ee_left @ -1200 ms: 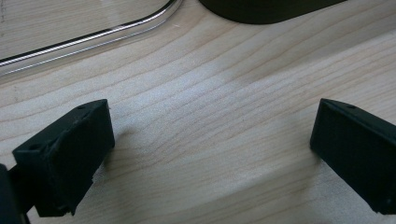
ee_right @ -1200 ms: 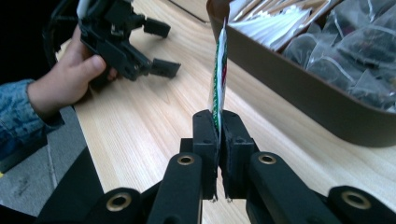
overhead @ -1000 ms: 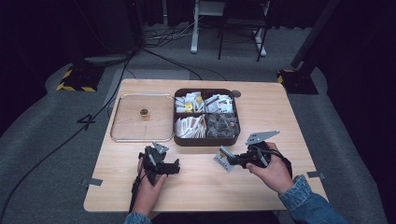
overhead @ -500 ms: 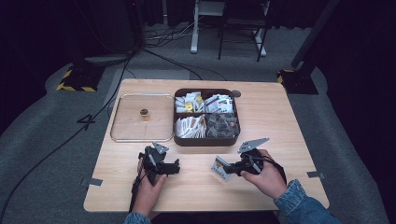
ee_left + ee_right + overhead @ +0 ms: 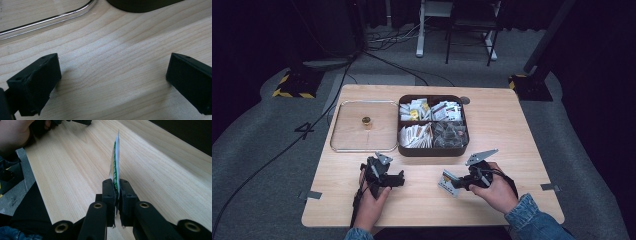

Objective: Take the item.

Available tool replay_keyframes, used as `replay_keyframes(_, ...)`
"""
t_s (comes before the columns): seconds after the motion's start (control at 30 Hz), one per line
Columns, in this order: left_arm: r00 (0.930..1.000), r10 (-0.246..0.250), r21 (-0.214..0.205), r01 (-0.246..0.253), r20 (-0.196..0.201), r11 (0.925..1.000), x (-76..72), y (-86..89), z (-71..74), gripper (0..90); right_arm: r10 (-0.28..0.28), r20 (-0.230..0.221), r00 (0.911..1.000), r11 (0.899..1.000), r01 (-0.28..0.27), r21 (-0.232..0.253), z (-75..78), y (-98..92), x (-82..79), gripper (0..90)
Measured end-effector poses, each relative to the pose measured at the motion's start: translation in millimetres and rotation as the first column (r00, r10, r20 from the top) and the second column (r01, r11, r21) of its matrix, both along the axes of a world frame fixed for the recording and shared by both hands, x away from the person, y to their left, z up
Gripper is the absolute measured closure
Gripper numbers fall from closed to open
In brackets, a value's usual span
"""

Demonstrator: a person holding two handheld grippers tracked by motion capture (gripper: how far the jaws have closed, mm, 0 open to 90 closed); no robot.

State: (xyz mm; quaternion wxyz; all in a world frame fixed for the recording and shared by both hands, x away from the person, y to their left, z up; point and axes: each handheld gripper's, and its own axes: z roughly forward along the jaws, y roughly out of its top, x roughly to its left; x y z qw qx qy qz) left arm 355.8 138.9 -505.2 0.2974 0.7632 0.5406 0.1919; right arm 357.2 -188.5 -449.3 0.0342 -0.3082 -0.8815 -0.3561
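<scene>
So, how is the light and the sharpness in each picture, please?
High view: the table is lit, the room around it dark, and detail is soft. Left gripper view: the wood is sharp; a glare line runs along the clear lid's rim. Right gripper view: the packet is sharp, the far hand blurred.

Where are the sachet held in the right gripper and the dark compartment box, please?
sachet (image 5: 115,160), right gripper view, on its green-printed edge above the jaws.
dark compartment box (image 5: 432,150), high view, on its near wall.

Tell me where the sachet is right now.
The sachet is clamped in the right gripper, low over the table's near edge, in front of the brown box.
</scene>
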Motion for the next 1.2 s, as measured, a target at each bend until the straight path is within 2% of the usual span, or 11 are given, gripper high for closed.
replay_keyframes(0.1, 1.0, -0.001, 0.002, 0.001, 0.002, 1.0, 0.1, 0.1, 0.0, 0.1, -0.005, 0.009, 0.9999, 1.0, 0.006, -0.003, -0.4, -0.6, 0.3, 80.0)
replay_keyframes(0.13, 1.0, 0.0, 0.0, 0.0, 0.001, 1.0, 0.1, 0.0, -0.1, 0.1, -0.009, 0.05, 0.9987, 1.0, 0.009, -0.007, -0.7, -0.9, 0.9, 70.8)
replay_keyframes(0.17, 1.0, 0.0, 0.0, 0.0, 0.001, 1.0, 0.1, 0.0, -0.1, 0.1, -0.009, 0.05, 0.9987, 1.0, 0.009, -0.007, -0.7, -0.9, 0.9, 70.8)
replay_keyframes(0.2, 1.0, 0.0, 0.0, 0.0, 0.0, 1.0, 0.0, 0.0, 0.0, 0.1, -0.007, 0.119, 0.9928, 0.999, 0.011, -0.033, 0.2, -0.9, 0.7, 64.1)
replay_keyframes(0.23, 1.0, 0.0, 0.0, 0.0, 0.0, 1.0, 0.0, 0.0, 0.0, 0.1, -0.004, 0.154, 0.988, 0.999, 0.012, -0.05, 0.8, -0.6, 0.6, 60.2)
replay_keyframes(0.3, 1.0, 0.0, 0.0, 0.0, 0.0, 1.0, 0.0, 0.0, 0.0, 0.1, -0.001, 0.209, 0.9778, 0.997, 0.016, -0.069, 1.3, -0.5, 1.5, 52.7)
replay_keyframes(0.33, 1.0, 0.0, 0.001, 0.0, 0.001, 1.0, 0.1, 0.1, 0.0, 0.1, -0.001, 0.209, 0.9778, 0.997, 0.016, -0.069, 1.3, -0.5, 1.5, 52.7)
replay_keyframes(0.37, 1.0, 0.0, 0.0, 0.0, 0.001, 1.0, 0.1, 0.0, -0.1, 0.1, -0.01, 0.241, 0.9704, 0.997, 0.029, -0.078, 1.6, -1.6, 3.4, 50.0)
replay_keyframes(0.53, 1.0, 0.0, 0.0, 0.0, 0.0, 1.0, 0.0, 0.0, 0.0, 0.1, -0.023, 0.257, 0.9661, 0.994, 0.05, -0.096, 2.4, -7.1, 7.7, 48.5)
replay_keyframes(0.87, 1.0, -0.004, 0.0, 0.004, 0.001, 1.0, -0.6, 0.4, 0.0, 0.1, -0.06, 0.246, 0.9674, 0.998, 0.066, -0.016, 16.3, -23.7, 10.5, 47.2)
replay_keyframes(1.2, 1.0, -0.005, -0.001, 0.005, 0.002, 1.0, -0.6, 0.5, -0.1, 0.1, -0.132, 0.242, 0.9612, 0.991, 0.127, 0.034, 27.4, -57.0, 14.9, 45.4)
